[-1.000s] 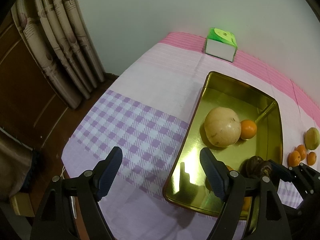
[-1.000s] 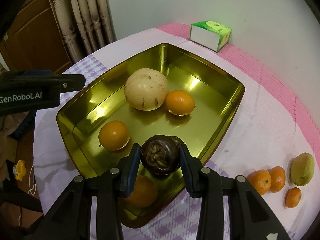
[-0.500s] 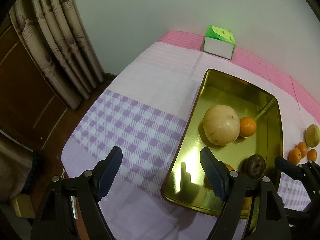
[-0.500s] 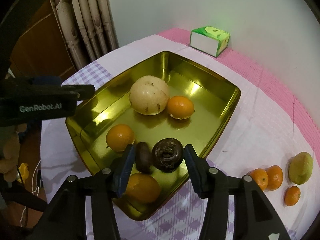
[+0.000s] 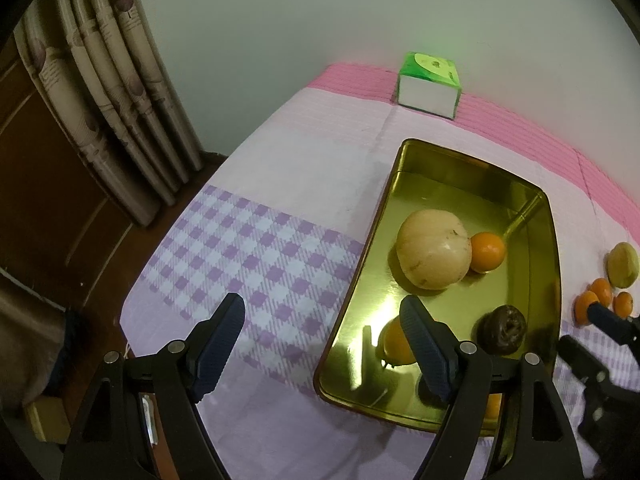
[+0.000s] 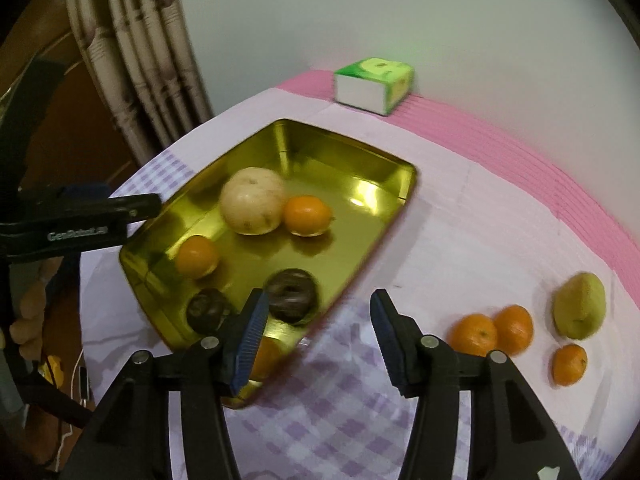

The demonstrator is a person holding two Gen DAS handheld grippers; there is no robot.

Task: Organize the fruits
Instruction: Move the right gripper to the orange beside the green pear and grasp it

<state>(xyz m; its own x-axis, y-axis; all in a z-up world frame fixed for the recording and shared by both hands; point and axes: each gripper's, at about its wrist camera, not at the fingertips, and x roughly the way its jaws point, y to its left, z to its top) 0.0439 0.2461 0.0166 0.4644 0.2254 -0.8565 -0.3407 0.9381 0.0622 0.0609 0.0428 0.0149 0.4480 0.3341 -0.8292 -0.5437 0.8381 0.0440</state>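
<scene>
A gold tray (image 6: 360, 148) holds a pale round fruit (image 6: 252, 206), two oranges (image 6: 307, 216) (image 6: 197, 257) and two dark brown fruits (image 6: 292, 296) (image 6: 208, 314). Another orange (image 6: 266, 356) shows behind my right gripper's left finger. My right gripper (image 6: 319, 300) hangs over the tray's near right rim, its jaws opening with nothing between them. Three oranges (image 6: 474, 334) and a green fruit (image 6: 580, 306) lie on the cloth to the right. My left gripper (image 5: 322, 302) stands open and empty above the checked cloth, at the tray's (image 5: 472, 160) left side.
A green and white tissue box (image 5: 430, 84) stands at the far edge by the wall. Curtains (image 5: 112, 92) and a dark wooden floor lie past the table's left edge. Pink and purple checked cloth covers the table.
My right gripper let go of the dark fruit, which now lies in the tray. It then opened and drew back up and to the right. The left gripper kept still.
</scene>
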